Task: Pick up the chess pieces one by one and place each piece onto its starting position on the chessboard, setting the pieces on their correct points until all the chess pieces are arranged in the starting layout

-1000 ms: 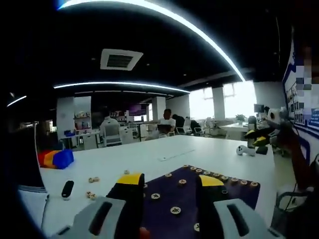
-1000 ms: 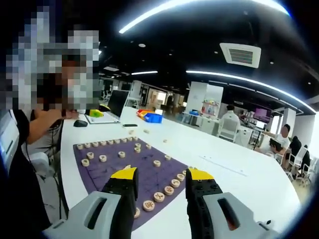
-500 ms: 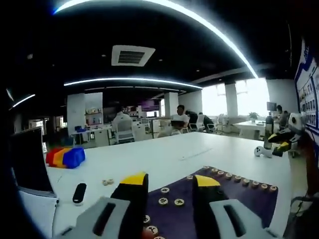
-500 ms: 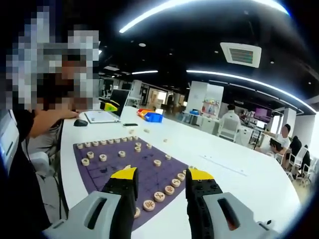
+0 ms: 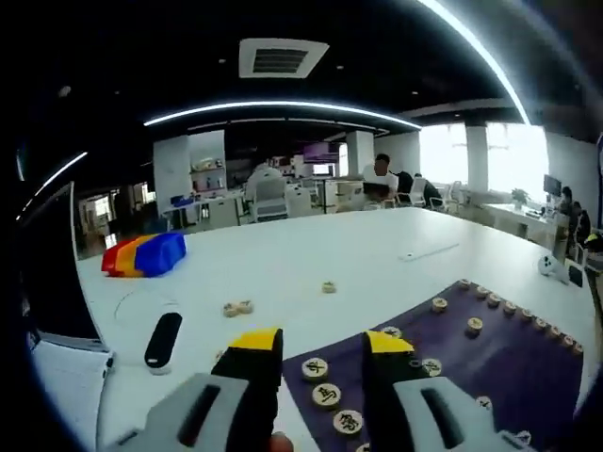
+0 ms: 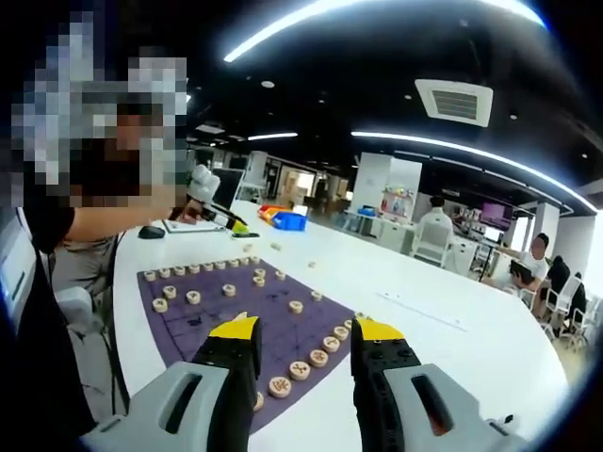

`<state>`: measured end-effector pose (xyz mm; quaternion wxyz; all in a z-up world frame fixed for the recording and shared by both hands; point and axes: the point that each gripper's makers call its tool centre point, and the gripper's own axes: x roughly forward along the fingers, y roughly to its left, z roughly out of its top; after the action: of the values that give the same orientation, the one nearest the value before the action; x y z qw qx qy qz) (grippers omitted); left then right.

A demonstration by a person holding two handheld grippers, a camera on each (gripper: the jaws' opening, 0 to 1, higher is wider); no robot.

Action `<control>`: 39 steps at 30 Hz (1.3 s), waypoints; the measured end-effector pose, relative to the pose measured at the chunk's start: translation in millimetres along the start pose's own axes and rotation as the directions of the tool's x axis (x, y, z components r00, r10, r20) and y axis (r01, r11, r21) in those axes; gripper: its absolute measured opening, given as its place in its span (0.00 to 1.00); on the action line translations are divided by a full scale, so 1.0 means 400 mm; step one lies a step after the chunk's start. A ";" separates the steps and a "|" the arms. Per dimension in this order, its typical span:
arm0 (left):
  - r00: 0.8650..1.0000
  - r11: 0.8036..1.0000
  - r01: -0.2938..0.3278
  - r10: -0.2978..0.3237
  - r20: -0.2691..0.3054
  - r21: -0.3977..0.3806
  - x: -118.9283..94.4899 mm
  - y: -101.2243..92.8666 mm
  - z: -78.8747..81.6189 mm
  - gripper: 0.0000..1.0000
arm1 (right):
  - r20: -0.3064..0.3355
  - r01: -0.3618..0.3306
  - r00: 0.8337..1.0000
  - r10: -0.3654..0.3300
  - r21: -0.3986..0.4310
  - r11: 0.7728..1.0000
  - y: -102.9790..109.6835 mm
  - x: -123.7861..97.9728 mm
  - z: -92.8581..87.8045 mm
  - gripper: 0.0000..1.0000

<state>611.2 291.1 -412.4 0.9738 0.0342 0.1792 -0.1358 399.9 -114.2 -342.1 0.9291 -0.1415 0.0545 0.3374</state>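
A purple chessboard mat (image 5: 490,363) lies on the white table (image 5: 311,259). Round wooden chess pieces (image 5: 327,394) sit in a row along its near edge, and more pieces (image 5: 439,303) line the far edge. Two loose pieces (image 5: 237,307) and a single one (image 5: 328,286) lie on the table beyond the mat. My left gripper (image 5: 320,344) hangs open above the mat's corner, holding nothing. In the right gripper view the board (image 6: 221,315) stretches ahead with pieces (image 6: 193,271) along both ends. My right gripper (image 6: 306,330) is open over its near row (image 6: 300,370). The left gripper (image 6: 215,209) shows at the far left.
A black remote (image 5: 162,339) lies left of the mat, with a laptop (image 5: 42,282) at the far left. Red, yellow and blue bins (image 5: 146,254) stand further back. A person (image 6: 57,235) sits at the table's left end. Desks and seated people fill the room behind.
The left gripper view has swung left and tilted down, bringing the loose pieces and remote closer. In the right gripper view the left gripper has come in at far left. The right gripper stays put.
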 end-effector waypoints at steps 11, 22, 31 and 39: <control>0.985 0.962 -0.167 0.152 -0.086 -0.215 0.079 0.178 -0.164 0.33 | -0.008 -0.009 1.000 0.009 0.000 1.000 0.007 0.013 -0.005 0.39; 0.984 0.960 -0.179 0.169 -0.061 -0.214 0.119 0.173 -0.178 0.29 | -0.021 -0.013 1.000 0.013 0.005 1.000 0.007 0.022 -0.018 0.39; 0.980 0.967 -0.200 0.200 -0.018 -0.160 0.122 0.209 -0.176 0.19 | -0.020 -0.008 1.000 0.008 0.006 1.000 0.006 0.018 -0.018 0.39; 0.982 0.974 -0.179 0.186 0.034 -0.137 0.084 0.203 -0.123 0.19 | -0.022 -0.015 1.000 0.016 0.004 1.000 0.012 0.022 -0.018 0.39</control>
<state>647.2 366.3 -468.9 0.9861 -0.0177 0.1615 -0.0342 403.5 -107.5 -351.6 0.9261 -0.1430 0.0662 0.3429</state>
